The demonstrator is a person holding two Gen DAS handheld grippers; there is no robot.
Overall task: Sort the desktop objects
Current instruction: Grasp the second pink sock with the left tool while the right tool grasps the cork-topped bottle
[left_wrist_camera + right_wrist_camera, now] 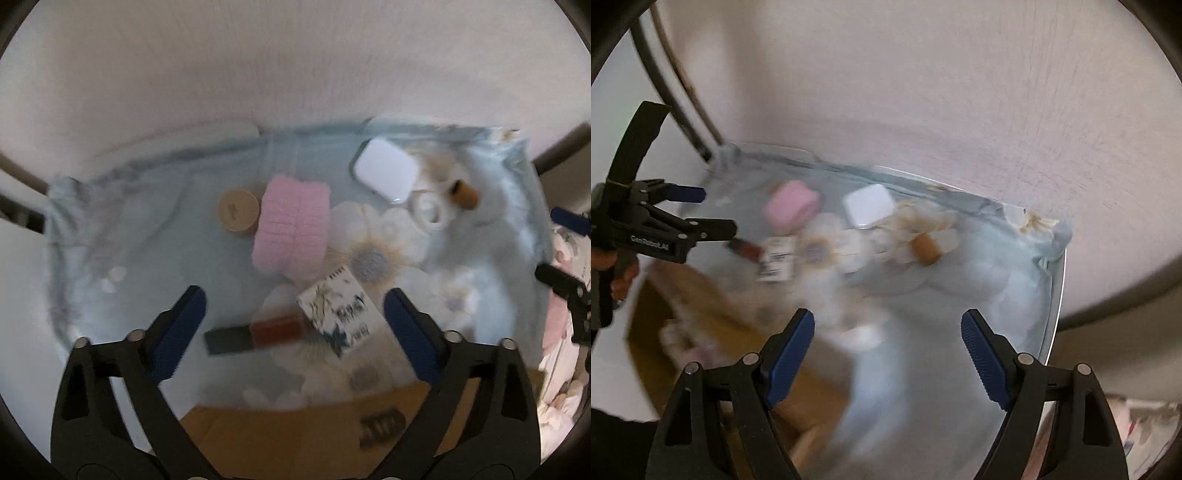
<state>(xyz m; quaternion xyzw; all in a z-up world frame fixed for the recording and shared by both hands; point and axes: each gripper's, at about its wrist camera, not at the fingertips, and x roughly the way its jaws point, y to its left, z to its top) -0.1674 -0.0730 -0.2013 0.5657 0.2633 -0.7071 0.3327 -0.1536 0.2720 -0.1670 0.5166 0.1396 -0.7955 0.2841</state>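
Note:
On a table under a pale blue flowered cloth (155, 236) lie a pink knitted pad (291, 225), a round tan lid (238, 210), a white case (386, 171), an amber bottle (463, 192), a printed white-and-blue box (340, 310) and a red-and-black stick (258, 332). My left gripper (293, 295) hangs open above the box and stick, touching neither. My right gripper (887, 315) is open over bare cloth, nothing between its fingers. The right wrist view, blurred, shows the pink pad (792, 206), white case (870, 205), bottle (925, 249), box (777, 258) and the left gripper (713, 208).
An open cardboard box (295, 435) sits at the table's near side, also the cardboard box (701, 314) at lower left. The round table edge (1054, 314) curves on the right. A white ring (430, 210) lies by the bottle. A hand (624, 273) holds the left gripper.

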